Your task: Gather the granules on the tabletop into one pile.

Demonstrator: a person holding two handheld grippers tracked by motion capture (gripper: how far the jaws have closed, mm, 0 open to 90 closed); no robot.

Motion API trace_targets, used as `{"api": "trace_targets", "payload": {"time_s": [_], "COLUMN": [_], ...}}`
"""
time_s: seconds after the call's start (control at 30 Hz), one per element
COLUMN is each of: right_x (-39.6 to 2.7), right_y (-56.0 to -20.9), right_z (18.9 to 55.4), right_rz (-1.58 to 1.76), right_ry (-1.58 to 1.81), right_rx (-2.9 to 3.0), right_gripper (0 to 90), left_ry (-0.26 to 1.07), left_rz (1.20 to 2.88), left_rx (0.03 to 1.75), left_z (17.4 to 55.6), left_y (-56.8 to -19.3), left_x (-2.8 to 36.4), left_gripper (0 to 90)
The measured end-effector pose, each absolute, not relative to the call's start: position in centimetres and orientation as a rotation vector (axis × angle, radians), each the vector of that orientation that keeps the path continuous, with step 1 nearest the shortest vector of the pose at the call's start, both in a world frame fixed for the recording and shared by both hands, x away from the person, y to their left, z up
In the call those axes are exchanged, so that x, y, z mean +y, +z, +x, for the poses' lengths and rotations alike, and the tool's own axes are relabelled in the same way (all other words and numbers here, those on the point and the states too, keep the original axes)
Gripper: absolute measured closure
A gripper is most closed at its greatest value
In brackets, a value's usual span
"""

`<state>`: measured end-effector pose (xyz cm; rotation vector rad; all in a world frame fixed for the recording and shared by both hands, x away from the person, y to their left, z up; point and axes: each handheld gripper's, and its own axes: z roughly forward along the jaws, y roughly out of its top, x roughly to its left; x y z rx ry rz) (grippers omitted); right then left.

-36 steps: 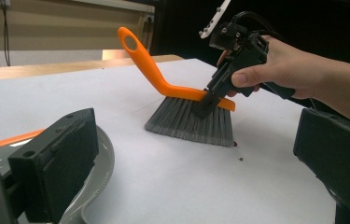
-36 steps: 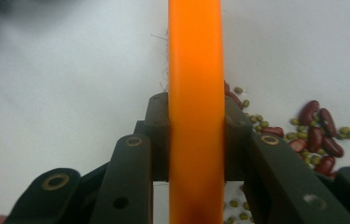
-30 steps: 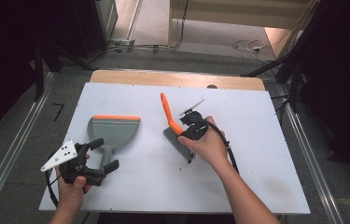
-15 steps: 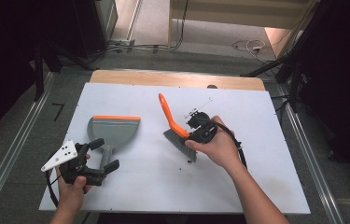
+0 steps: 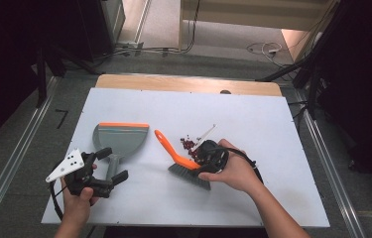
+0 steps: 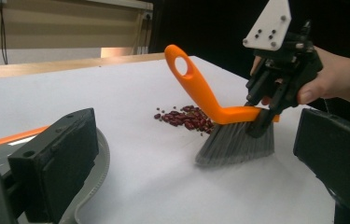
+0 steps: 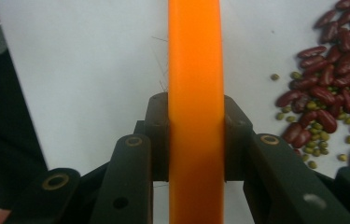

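Note:
A brush with an orange handle and grey bristles rests bristles-down on the white table. My right gripper is shut on the handle just above the bristles, both pads pressing its sides. A small pile of red and green beans lies just beyond the brush. A grey dustpan with an orange lip lies to the left. My left gripper is open at the dustpan's handle, jaws wide apart.
A wooden strip runs along the table's far edge. Metal rails flank the table on both sides. Cables lie on the floor beyond. The table's right half is bare.
My right hand has drawn the brush toward the near edge and leftward, and the handle now leans lower. The beans now show behind the bristles. The left gripper has stayed put.

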<state>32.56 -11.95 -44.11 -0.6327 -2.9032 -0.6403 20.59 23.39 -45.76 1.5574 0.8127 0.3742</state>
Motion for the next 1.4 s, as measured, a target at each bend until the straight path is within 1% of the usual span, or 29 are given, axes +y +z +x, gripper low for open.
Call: {"api": "trace_targets", "payload": {"time_s": [0.3,0.67,1.03,1.1,1.2,1.3,1.4], "right_x": [-13.4,-13.6,-14.3,-14.4,-14.4,-13.8,-12.2], "right_y": [-44.2,-44.1,-43.9,-43.6,-42.7,-42.1,-42.1], "right_z": [35.9,38.0,39.2,39.3,39.0,38.8,38.7], "right_rz": [-0.663,-0.69,-0.762,-0.768,-0.837,-0.888,-0.936], "right_ry": [-0.675,-0.669,-0.699,-0.697,-0.786,-0.848,-0.852], "right_rx": [-2.934,-2.957,-2.957,-2.953,-2.896,-2.867,-2.837], "right_gripper": [68.1,68.1,68.1,68.1,68.1,68.1,68.1], "left_ry": [0.37,0.371,0.368,0.371,0.371,0.37,0.37], "left_rz": [1.551,1.552,1.552,1.553,1.551,1.551,1.557], "left_rx": [0.81,0.811,0.813,0.813,0.816,0.814,0.811], "left_z": [20.6,20.6,20.6,20.6,20.6,20.7,20.7], "left_y": [-45.8,-45.8,-45.8,-45.8,-45.8,-45.8,-45.8], "left_x": [23.5,23.5,23.5,23.5,23.6,23.5,23.3], "left_gripper": [1.0,1.0,1.0,1.0,1.0,1.0,1.0]}}
